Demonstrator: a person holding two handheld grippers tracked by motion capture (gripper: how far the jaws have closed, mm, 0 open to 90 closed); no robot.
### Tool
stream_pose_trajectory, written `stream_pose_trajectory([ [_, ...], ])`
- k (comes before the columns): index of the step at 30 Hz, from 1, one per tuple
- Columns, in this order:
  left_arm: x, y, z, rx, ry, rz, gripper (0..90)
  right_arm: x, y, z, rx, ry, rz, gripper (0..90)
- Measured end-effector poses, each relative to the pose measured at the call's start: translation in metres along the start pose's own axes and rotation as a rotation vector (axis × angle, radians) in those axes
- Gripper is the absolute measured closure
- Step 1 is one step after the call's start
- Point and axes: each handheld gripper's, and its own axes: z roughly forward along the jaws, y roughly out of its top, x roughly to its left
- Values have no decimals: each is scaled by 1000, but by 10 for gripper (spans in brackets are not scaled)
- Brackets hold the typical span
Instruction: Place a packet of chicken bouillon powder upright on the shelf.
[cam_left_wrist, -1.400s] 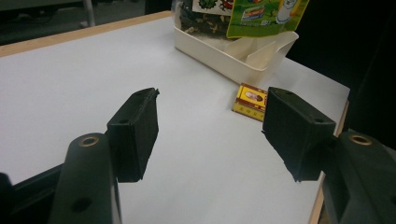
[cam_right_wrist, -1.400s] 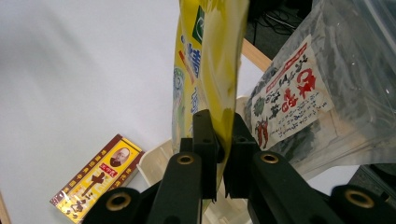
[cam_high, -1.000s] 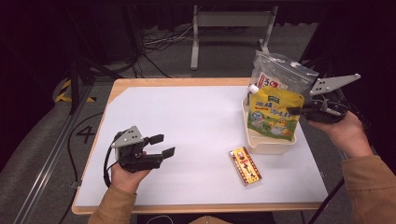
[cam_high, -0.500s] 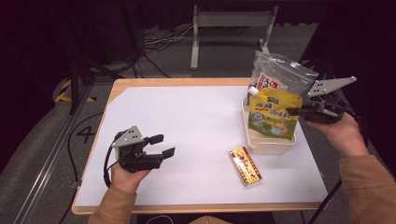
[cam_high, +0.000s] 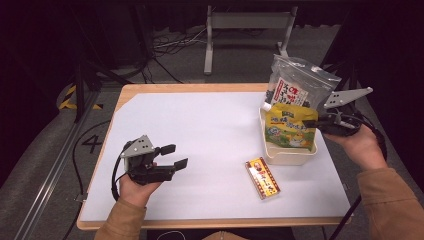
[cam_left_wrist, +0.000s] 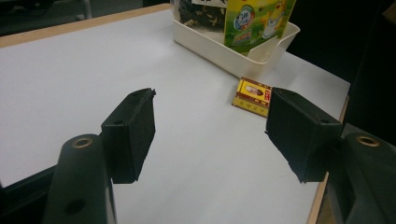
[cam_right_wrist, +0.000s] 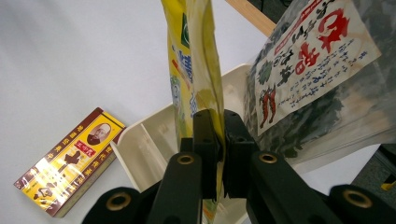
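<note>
Near the front-left corner of the table (cam_high: 210, 125), the left gripper (cam_high: 172, 156) rests low over the white surface in the person's left hand (cam_high: 135, 187), its jaws standing well apart with nothing between them; in the left gripper view the two black pads (cam_left_wrist: 133, 133) frame bare tabletop. Farther in, toward the front-right of the table, a small red-and-yellow box (cam_high: 262, 177) lies flat on the white surface, just in front of the cream tub (cam_high: 292, 156) and apart from it; the same box (cam_left_wrist: 253, 95) appears beyond the left jaws, and again (cam_right_wrist: 70, 161) beside the tub's near corner in the right gripper view. The cream tub stands near the right edge of the table. Inside it the yellow pouch (cam_high: 290, 125) stands upright, its right edge pinched by the right gripper (cam_high: 312, 122), which reaches in from the right edge in the person's right hand (cam_high: 360, 147). In the right gripper view the jaws are closed tight on the thin edge of the yellow pouch (cam_right_wrist: 194, 60), which rises between them above the tub (cam_right_wrist: 144, 144). Behind the pouch, at the far end of the tub, a clear bag with a white label (cam_high: 295, 85) stands taller, leaning toward the far-right corner; its label (cam_right_wrist: 317, 56) bears red characters.
</note>
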Motion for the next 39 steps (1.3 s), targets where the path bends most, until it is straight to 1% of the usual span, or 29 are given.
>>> stream_pose_trajectory([
  [2, 1, 0, 0, 1, 3, 7, 333, 0, -3, 2, 0, 7, 6, 862],
  [5, 0, 0, 0, 1, -1, -3, 332, -1, -7, 5, -2, 12, 22, 860],
  [6, 0, 0, 0, 4, -1, 7, 332, -1, -8, 5, -4, 14, 29, 860],
  [10, 0, 0, 2, 13, -5, -3, 332, -2, -13, 6, -10, 19, 48, 858],
  [11, 1, 1, 3, 13, -5, 6, 332, -3, -15, 6, -9, 20, 50, 858],
  [14, 1, 1, 4, 20, -8, 3, 325, -3, -17, 7, -8, 21, 56, 857],
  [17, 0, 1, 5, 26, -12, -1, 318, -4, -22, 8, -9, 27, 72, 857],
  [18, 1, 1, 6, 27, -13, 5, 314, -4, -24, 8, -14, 29, 77, 857],
  [21, 1, 1, 8, 35, -14, 8, 299, -4, -29, 7, -25, 30, 81, 857],
  [23, 0, 1, 10, 39, -17, 2, 290, -4, -31, 7, -33, 29, 81, 856],
  [24, 0, 1, 10, 41, -17, 13, 287, -4, -33, 7, -36, 31, 86, 856],
  [25, 0, 1, 10, 45, -16, 6, 285, -4, -35, 7, -39, 30, 87, 857],
  [31, 1, 2, 13, 45, -19, 12, 281, -4, -42, 6, -57, 28, 93, 856],
  [34, 0, 2, 13, 50, -24, 2, 281, -4, -43, 6, -63, 28, 96, 850],
  [35, 1, 3, 14, 48, -26, 9, 280, -3, -43, 6, -62, 25, 99, 843],
  [37, 1, 3, 15, 49, -29, 7, 279, -1, -43, 5, -57, 15, 99, 821],
  [38, 1, 3, 15, 49, -29, 6, 279, 0, -43, 4, -63, 6, 93, 788],
  [39, 1, 3, 15, 48, -28, 7, 278, 1, -43, 3, -72, 1, 97, 760],
])
